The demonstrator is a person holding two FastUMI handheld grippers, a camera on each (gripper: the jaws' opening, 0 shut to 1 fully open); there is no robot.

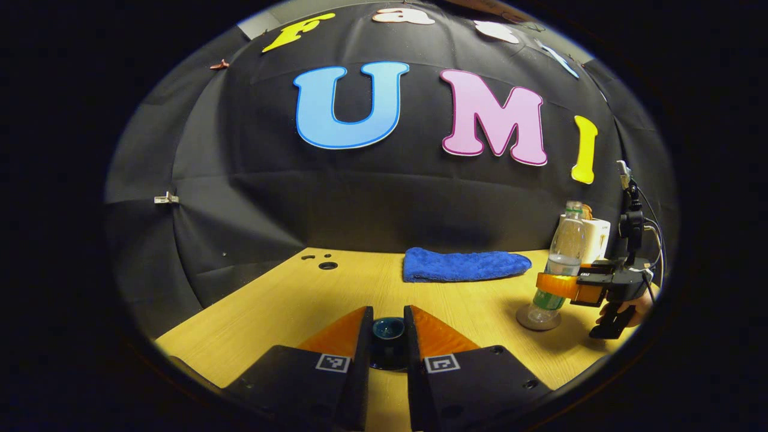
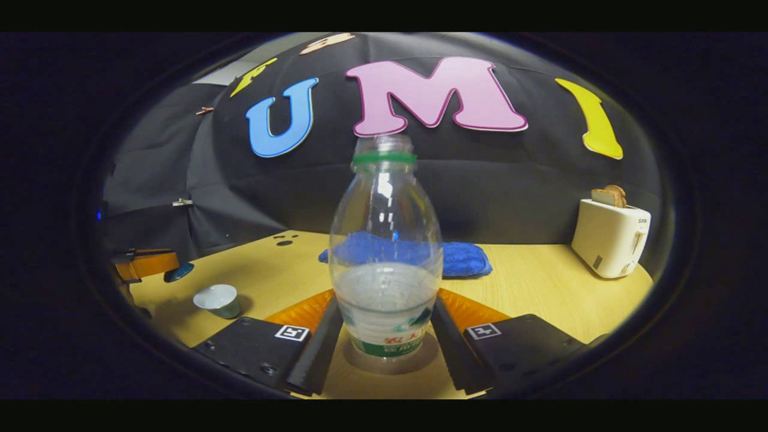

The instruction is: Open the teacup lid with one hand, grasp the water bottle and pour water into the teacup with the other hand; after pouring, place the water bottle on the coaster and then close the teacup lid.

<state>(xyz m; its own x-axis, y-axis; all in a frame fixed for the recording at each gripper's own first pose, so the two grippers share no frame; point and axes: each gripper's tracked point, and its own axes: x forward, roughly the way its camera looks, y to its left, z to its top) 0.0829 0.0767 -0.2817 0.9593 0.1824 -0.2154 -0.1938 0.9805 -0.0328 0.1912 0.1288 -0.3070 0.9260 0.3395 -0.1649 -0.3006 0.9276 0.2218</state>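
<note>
The left gripper point(image 1: 388, 336) is level, its 2 fingers clamping the lid point(image 1: 388, 329). The right gripper point(image 2: 384, 336) squeezes the upright bottle point(image 2: 384, 252) on its coaster point(image 2: 390, 363), the cup point(image 2: 218, 299) well apart.

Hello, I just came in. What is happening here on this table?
A person works with two handheld grippers. The left gripper holds the dark teacup lid between its fingers, lifted off the open teacup. The right gripper has its fingers on both sides of the water bottle, which stands upright on the coaster and still has some water in it. A blue cloth and a toaster sit further back.
</note>
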